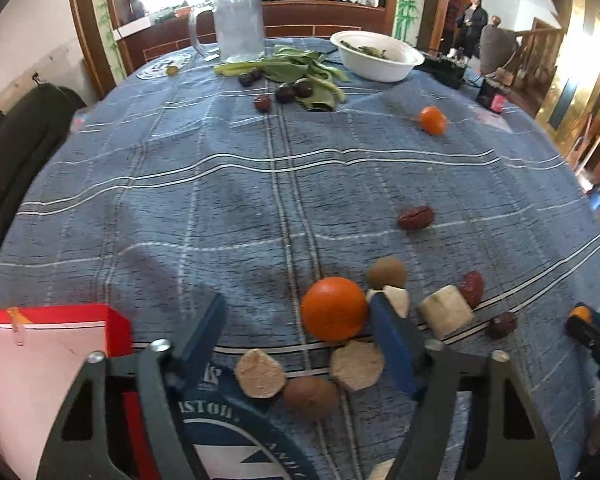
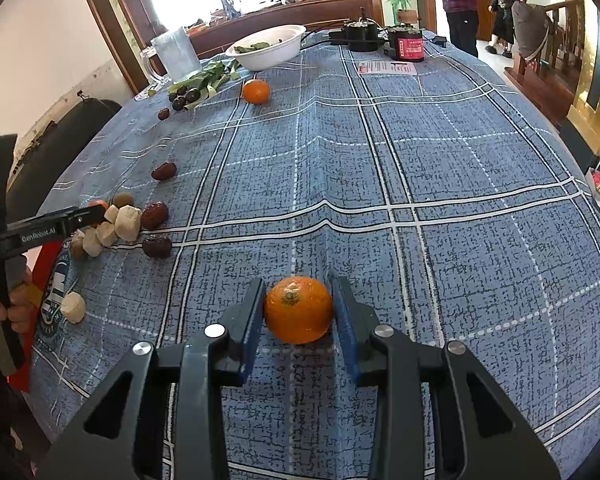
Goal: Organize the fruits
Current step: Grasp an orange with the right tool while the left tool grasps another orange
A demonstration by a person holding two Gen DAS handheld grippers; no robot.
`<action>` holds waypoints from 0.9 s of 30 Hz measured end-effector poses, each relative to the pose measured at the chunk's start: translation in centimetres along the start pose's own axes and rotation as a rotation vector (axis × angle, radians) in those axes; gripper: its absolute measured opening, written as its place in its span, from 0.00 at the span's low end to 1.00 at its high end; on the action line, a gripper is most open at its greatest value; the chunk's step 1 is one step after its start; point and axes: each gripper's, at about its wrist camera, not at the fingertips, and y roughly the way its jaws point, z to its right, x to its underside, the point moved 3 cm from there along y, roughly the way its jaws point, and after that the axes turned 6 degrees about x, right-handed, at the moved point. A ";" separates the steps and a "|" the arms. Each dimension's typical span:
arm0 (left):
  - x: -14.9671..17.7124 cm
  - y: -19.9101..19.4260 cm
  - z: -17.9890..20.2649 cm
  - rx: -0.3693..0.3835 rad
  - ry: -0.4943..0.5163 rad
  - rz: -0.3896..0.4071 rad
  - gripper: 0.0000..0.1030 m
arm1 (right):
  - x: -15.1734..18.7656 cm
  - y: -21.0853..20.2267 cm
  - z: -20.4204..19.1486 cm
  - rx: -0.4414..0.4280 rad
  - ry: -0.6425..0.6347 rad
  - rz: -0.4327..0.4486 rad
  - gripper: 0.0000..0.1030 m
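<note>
In the right wrist view an orange (image 2: 299, 310) rests on the blue checked tablecloth, and my right gripper (image 2: 299, 312) is shut on it, a blue pad against each side. In the left wrist view my left gripper (image 1: 298, 304) stands open over a cluster of fruit. Another orange (image 1: 334, 308) lies between its fingers, close to the right pad (image 1: 392, 340). Around that orange lie white chunks (image 1: 446, 312), brown round fruits (image 1: 386, 274) and red dates (image 1: 416, 218). A small orange (image 1: 433, 120) sits far back.
A red box (image 1: 40, 344) and a blue-and-white printed disc (image 1: 236, 432) lie at the near left. Far back stand a glass mug (image 1: 238, 26), a white bowl (image 1: 376, 56), green leaves (image 1: 296, 66) and dark plums (image 1: 294, 91). Black devices (image 2: 360, 34) sit at the far edge; people stand beyond.
</note>
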 end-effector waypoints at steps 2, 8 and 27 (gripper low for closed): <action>-0.1 0.0 0.2 0.048 -0.010 -0.002 0.52 | 0.0 0.0 -0.1 0.015 -0.010 0.000 0.33; -0.1 0.0 1.0 0.100 -0.002 -0.001 0.32 | 0.1 -0.3 -1.1 0.076 -0.066 0.016 0.31; 1.8 -8.3 -0.1 0.030 -0.032 0.202 0.31 | -0.4 -4.4 -4.6 -0.018 -0.083 0.124 0.31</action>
